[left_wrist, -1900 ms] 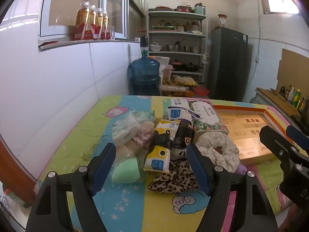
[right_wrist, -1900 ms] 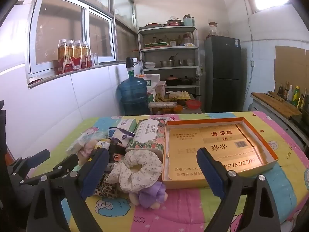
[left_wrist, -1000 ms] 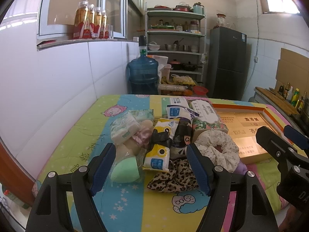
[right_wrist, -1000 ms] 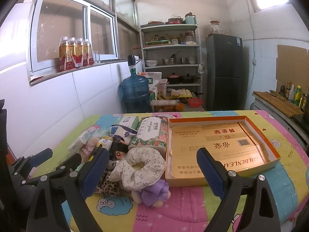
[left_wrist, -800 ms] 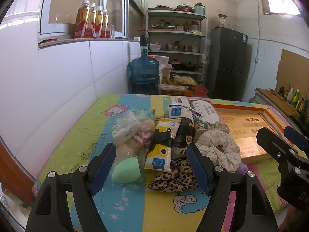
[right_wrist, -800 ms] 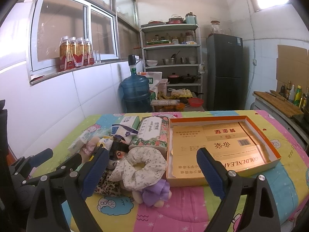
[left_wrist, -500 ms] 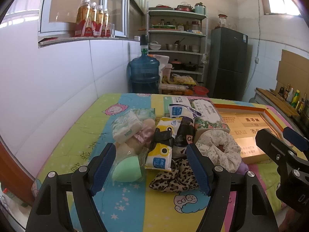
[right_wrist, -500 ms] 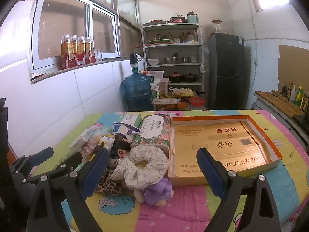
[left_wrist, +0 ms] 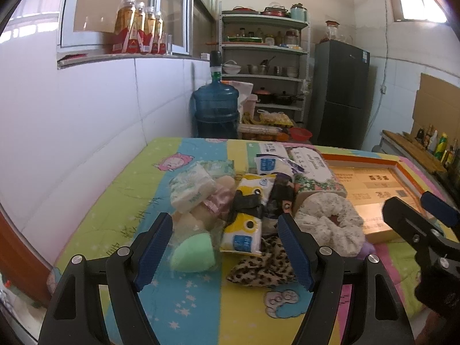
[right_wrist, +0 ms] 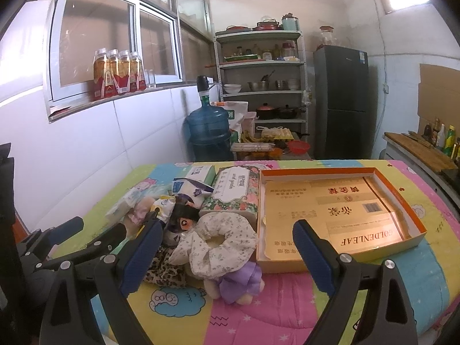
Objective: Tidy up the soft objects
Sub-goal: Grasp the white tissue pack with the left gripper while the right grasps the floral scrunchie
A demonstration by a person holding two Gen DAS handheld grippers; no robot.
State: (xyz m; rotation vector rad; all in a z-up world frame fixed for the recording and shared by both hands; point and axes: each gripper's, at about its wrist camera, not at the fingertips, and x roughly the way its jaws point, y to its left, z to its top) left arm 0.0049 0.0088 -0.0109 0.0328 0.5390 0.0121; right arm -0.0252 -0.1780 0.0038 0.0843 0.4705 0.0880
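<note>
A pile of soft things lies on the colourful tablecloth: a green sponge, a yellow tissue pack, a leopard cloth, a floral scrunchie, a purple plush and a floral tissue pack. An open orange-rimmed cardboard box lies to the right of the pile. My left gripper is open and empty, just short of the pile. My right gripper is open and empty, in front of the scrunchie and the box.
The table stands against a white tiled wall on the left. A blue water jug, a shelf rack and a dark fridge stand behind the table. Bottles line the window sill.
Both grippers have stayed open and nearly still, with only a slight drift of the views. Nothing on the table has moved.
</note>
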